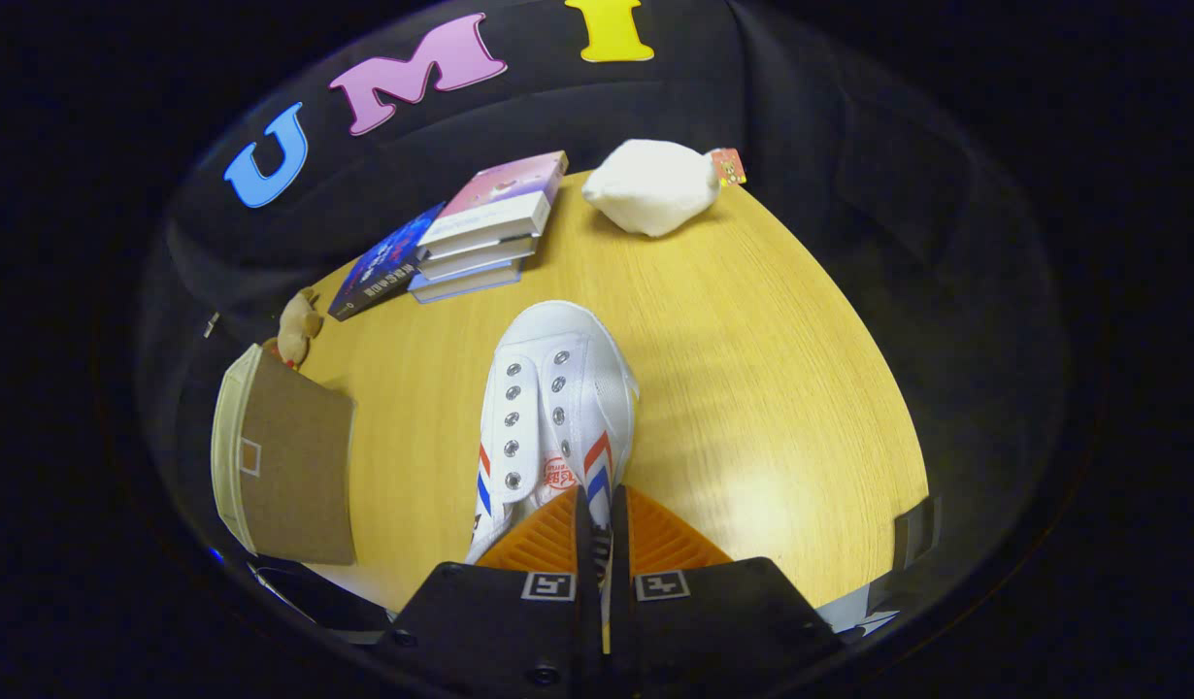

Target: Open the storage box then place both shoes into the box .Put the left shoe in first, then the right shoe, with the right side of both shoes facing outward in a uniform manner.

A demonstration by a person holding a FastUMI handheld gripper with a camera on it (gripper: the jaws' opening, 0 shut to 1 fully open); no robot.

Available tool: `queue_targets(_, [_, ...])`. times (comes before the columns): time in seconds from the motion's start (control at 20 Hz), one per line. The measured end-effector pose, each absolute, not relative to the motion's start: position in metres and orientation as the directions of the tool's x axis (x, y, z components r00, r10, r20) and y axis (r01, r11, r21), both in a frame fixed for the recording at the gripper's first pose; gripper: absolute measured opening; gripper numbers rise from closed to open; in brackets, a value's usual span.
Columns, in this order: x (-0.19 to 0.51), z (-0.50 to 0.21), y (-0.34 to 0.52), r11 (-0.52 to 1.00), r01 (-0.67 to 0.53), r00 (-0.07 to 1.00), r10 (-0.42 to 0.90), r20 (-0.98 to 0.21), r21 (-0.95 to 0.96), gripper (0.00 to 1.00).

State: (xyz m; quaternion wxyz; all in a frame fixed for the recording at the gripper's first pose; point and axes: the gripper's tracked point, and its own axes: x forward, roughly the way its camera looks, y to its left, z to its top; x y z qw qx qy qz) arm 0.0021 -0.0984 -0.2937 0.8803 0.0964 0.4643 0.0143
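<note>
Wooden tabletop, pale grain, black cloth wall behind. Gripper: fingers nearly closed, pinching the rear part of a white lace-free shoe; toe points away, beyond the fingers. Shoe has metal eyelets, red and blue side stripes, red printed mark on the tongue, not legible. Left of shoe, well apart: brown storage box with cream edge. Far side: stack of books; dark cover's spine lettering too small to read. White plush with small tag; little tan toy near box.
</note>
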Motion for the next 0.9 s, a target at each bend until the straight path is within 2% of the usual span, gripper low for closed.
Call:
queue_targets(0.3, [-0.004, -0.200, 0.025, 0.928, 0.060, 0.638, 0.248, -0.729, 0.367, 0.07])
queue_targets(0.5, [-0.012, -0.164, 0.115, 0.915, -0.017, 0.653, 0.317, -0.688, 0.404, 0.07])
queue_targets(0.65, [-0.017, -0.163, 0.181, 0.901, -0.070, 0.623, 0.375, -0.686, 0.429, 0.08])
queue_targets(0.9, [-0.021, -0.199, 0.249, 0.904, -0.092, 0.550, 0.396, -0.736, 0.418, 0.08])
